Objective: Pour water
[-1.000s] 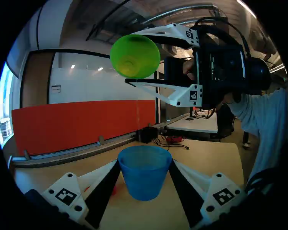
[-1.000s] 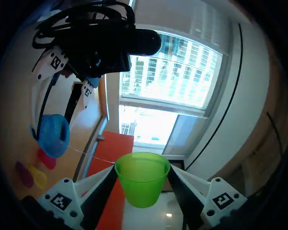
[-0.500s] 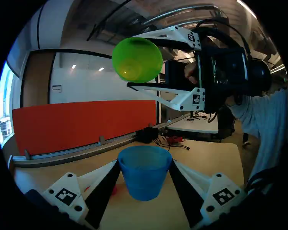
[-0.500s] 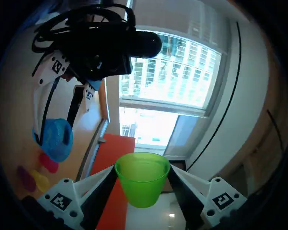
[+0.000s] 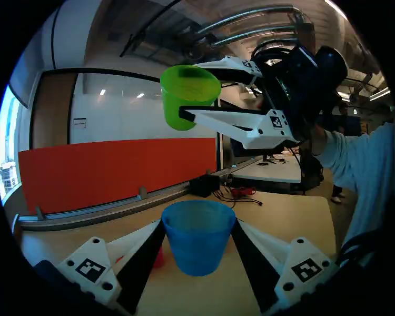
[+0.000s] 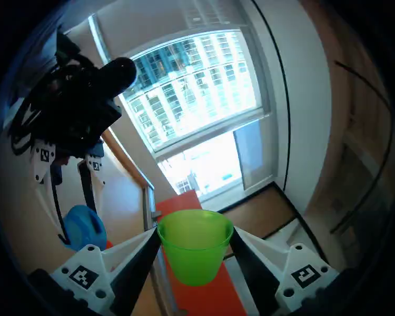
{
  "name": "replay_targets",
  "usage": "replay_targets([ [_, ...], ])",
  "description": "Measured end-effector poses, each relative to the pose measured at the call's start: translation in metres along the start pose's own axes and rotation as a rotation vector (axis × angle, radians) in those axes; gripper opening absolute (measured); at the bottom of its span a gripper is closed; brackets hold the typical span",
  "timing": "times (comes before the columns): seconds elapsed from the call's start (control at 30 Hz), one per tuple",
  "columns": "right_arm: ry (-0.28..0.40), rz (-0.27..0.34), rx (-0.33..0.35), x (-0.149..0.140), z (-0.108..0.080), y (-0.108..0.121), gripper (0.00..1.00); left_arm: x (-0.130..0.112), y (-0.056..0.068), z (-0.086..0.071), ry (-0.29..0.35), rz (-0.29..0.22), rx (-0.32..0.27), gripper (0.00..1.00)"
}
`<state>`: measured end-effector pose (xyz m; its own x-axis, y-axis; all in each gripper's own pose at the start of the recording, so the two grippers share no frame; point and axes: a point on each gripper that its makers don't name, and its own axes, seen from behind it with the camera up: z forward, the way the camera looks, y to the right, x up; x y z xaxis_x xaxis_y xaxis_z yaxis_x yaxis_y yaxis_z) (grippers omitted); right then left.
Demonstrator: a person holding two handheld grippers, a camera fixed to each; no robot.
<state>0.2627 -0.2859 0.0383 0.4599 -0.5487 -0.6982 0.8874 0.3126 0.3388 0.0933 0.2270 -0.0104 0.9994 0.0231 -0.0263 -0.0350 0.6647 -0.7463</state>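
Observation:
A blue cup (image 5: 197,245) stands upright between my left gripper's (image 5: 197,231) fingers, which are shut on it just above the wooden table (image 5: 287,218). Above it and a little to the left hangs a green cup (image 5: 187,101), nearly upright, with my right gripper (image 5: 190,89) shut on it. In the right gripper view the green cup (image 6: 195,246) sits between the right gripper's (image 6: 195,237) white fingers, and the blue cup (image 6: 85,229) shows lower left in the left gripper (image 6: 84,225). No stream of water is visible between the cups.
A sleeve (image 5: 368,174) reaches in from the right behind the right gripper. An orange panel (image 5: 113,168) and a rail run along the table's far edge. Cables and a black box (image 5: 218,187) lie at the back. A small red thing (image 5: 158,258) sits beside the blue cup.
The right gripper has swung the green cup from tipped over the blue cup back to nearly upright. The thin stream seen a second ago is gone. The blue cup has stayed put.

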Motion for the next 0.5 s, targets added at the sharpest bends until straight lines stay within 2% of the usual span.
replay_targets([
  [0.27,-0.003,0.266,0.013,0.001,-0.006,-0.011,0.92,0.001,-0.002,0.0,0.0,0.0,0.004,0.87],
  [0.5,-0.023,0.559,0.028,0.0,-0.01,-0.019,0.91,0.001,-0.001,-0.001,0.001,0.004,0.005,0.87],
])
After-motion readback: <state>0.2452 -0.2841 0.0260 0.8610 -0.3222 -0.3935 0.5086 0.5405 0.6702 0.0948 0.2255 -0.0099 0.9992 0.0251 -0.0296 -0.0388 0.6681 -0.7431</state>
